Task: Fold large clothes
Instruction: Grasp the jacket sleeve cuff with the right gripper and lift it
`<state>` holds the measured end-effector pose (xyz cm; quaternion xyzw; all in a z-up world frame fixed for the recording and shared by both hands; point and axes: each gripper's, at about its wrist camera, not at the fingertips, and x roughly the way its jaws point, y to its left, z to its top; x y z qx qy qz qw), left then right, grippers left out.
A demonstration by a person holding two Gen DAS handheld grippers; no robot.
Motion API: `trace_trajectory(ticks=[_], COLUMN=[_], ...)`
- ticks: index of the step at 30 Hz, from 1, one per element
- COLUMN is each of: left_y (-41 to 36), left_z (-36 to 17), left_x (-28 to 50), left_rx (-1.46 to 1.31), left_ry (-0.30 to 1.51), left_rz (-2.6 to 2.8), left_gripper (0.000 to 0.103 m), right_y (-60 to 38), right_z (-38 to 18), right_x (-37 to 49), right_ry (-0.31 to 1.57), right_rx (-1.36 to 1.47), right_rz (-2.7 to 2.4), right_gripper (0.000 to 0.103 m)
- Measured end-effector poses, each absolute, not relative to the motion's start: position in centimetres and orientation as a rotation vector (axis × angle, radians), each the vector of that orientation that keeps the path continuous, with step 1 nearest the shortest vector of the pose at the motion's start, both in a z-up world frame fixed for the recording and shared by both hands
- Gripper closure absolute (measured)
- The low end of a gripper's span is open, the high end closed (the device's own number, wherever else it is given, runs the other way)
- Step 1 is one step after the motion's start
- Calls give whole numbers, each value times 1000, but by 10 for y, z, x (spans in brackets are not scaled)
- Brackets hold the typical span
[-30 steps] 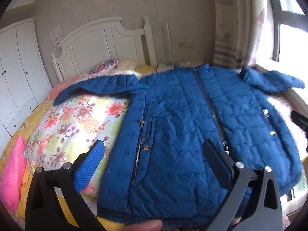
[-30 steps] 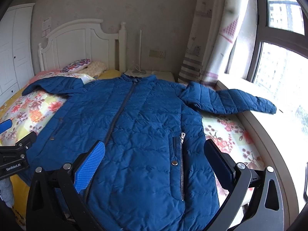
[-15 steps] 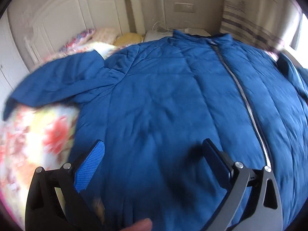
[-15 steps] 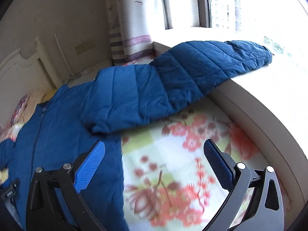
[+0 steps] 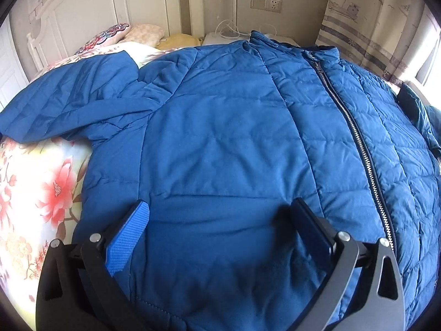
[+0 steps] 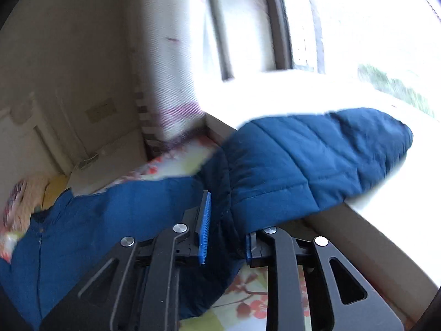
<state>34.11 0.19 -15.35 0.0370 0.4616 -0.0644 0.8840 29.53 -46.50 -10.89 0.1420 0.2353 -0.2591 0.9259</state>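
Home bedroom, white headboard (image 5: 91, 13), floral bedsheet (image 5: 41, 193), pillows (image 5: 110, 31), curtained window (image 6: 344, 22)

The right wrist view is smeared by blur: the curtain (image 6: 176, 63) beside the window (image 6: 358, 22) shows no clear pattern. In the left wrist view, the jacket (image 5: 234, 143) runs off the lower edge, hem unseen.

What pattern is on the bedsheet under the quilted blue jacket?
Floral: red-pink flowers on the pale bedsheet, clearest in the left wrist view.

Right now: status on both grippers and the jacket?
Right gripper jaws just closed, pinching the jacket's sleeve. Left gripper open over the jacket, unfolded on the bed. Nothing in the way.
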Motion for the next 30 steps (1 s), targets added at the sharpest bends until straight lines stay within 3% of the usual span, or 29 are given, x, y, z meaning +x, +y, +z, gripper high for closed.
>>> trace_trajectory(ticks=[6,11,12,13,14,15,16,18,24,28,30], left_y=[3,3,4,4,4,4,4,4,4,4,4], left_z=[-153,-152,-152,-152,-152,-152,-152,-152,-152,-152,-152], left_x=[341,341,340,339,339,339,338,339,339,339,339], left_rx=[69,64,62,63,64,65,66,65,67,72,73], left_ry=[955,952,951,951,950,949,948,948,947,947,946], left_rz=[-138,-140,-140,-140,-140,-140,-139,-140,-139,-137,-137], left_gripper=[2,2,2,2,2,2,2,2,2,2,2], right_y=[-318,-237,-230,-222,-218,-215,-218,-229,-318,-425,-446], right_z=[-78,-124,-139,-161,-174,-174,-169,-158,-110,-146,-164], right_x=[307,322,326,333,336,334,331,326,260,242,248], right_ry=[422,602,663,758,822,822,824,861,723,694,717], right_rx=[-78,-204,-212,-248,-282,-294,-261,-170,322,829,935], right_rz=[-234,-64,-46,-45,-33,-27,5,81,111,-60,-74], right_gripper=[82,82,80,65,57,56,44,31,32,30,31])
